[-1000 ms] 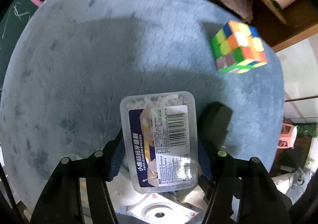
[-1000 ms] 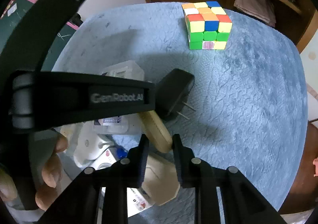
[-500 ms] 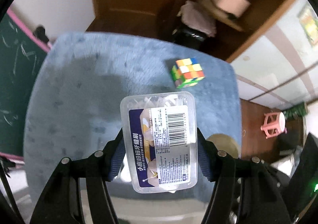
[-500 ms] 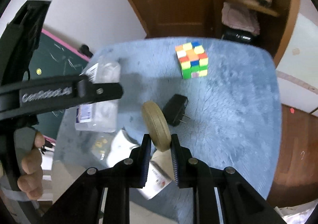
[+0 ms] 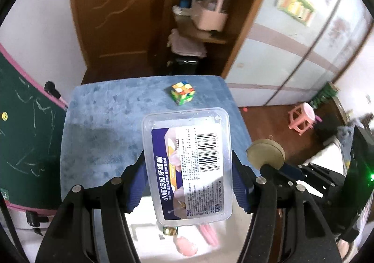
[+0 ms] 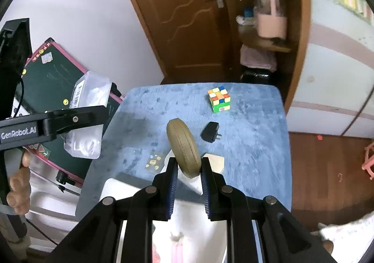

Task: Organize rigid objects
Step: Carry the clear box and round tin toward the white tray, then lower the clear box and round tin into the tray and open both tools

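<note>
In the left wrist view the clear plastic box (image 5: 188,167) covers the lower middle of the blue mat (image 5: 102,127), and the small print on its label is too fine to read. Below it, pink items (image 5: 187,245) are partly hidden and washed out by glare. In the right wrist view the olive round case (image 6: 184,147) hides part of a beige piece (image 6: 216,162) behind it. The yellow-dotted card (image 6: 154,161) is too small to make out. Shelf contents at upper right are blurred
</note>
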Demonstrator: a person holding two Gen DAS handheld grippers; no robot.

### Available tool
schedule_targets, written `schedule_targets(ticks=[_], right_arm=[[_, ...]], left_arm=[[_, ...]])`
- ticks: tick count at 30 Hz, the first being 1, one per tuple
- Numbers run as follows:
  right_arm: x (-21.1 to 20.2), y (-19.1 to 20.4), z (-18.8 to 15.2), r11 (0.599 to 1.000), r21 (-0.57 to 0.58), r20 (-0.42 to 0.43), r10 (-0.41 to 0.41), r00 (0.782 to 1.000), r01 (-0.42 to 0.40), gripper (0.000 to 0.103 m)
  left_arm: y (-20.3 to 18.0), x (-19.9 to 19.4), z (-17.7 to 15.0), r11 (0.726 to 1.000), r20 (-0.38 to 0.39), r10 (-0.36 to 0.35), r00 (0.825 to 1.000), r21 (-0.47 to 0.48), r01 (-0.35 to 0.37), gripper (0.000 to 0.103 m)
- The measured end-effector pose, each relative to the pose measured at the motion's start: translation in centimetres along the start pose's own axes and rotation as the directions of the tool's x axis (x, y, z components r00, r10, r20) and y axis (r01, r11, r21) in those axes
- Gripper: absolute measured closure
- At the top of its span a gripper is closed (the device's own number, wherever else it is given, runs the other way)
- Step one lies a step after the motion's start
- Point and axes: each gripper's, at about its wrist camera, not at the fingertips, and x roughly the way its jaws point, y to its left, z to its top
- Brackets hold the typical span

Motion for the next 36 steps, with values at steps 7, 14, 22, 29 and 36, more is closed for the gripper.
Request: schedule_targets(ticks=[7, 14, 22, 29, 36], right_arm=[[-4.9, 3.0, -5.0, 0.998, 0.035, 0.048, -0.059, 0.997, 0.057, 0.083], [-3.3, 3.6, -11.8, 0.986, 0.114, -0.049, -0.120, 0.992, 0.125, 0.083], [1.0, 3.0, -18.8, 0.962, 0.190, -0.201, -0.160, 0.966, 0.198, 0.083], [2.8, 3.3, -21.2, 0.955, 0.198, -0.242, -0.170, 0.955, 0.221, 0.083], [3.9, 4.0, -21.6, 0.958, 0.161, -0.259, -0.189, 0.947, 0.236, 0.083]], left_arm=[[-1.2, -1.8, -4.2, 0.992, 0.001, -0.023, 1.000, 0.123, 0.023, 0.036], [-1.1, 2.3, -11.5, 0.967, -0.158, -0.006, 0.987, 0.250, 0.046, 0.036], [1.3, 6.6, -18.7, 0.960, -0.305, 0.065, 0.950, 0.279, 0.024, 0.036], [2.3, 8.3, -22.0, 0.959, -0.347, 0.116, 0.931, 0.283, -0.014, 0.036], [2.4, 8.9, -23.5, 0.954, -0.348, 0.125, 0.929, 0.300, -0.016, 0.036]])
